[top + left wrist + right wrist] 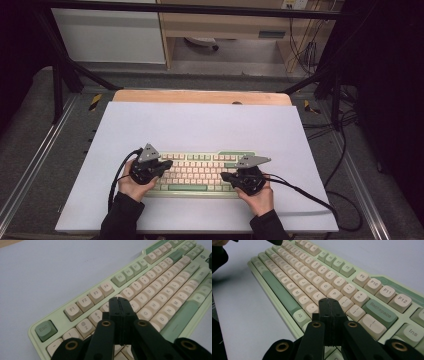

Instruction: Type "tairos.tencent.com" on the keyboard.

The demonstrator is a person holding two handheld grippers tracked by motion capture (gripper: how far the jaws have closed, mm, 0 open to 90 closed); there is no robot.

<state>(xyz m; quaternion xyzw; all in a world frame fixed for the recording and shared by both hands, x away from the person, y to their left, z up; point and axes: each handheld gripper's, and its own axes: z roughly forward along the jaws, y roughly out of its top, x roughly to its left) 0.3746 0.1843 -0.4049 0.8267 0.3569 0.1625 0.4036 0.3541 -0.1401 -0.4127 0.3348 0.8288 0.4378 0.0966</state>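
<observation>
Keyboard: both grippers poised over keys

Keyboard [200, 172] is lying on the white mat [200, 125], near the person's edge. Left gripper [119, 300] is hovering over the number row, right gripper [328, 301] over the punctuation keys; both are keeping jaws pressed together, holding nothing. Risk: blunt closed tips are spanning key gaps, so a descent off-centre could be striking two keys together.

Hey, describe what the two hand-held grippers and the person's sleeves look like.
Both are black. The left hand-held gripper and the right hand-held gripper each carry a grey three-cornered plate on top and trail a black cable. Up close, the jaws are flat black bars on arms with brass-coloured rivets. The sleeves are black.
</observation>
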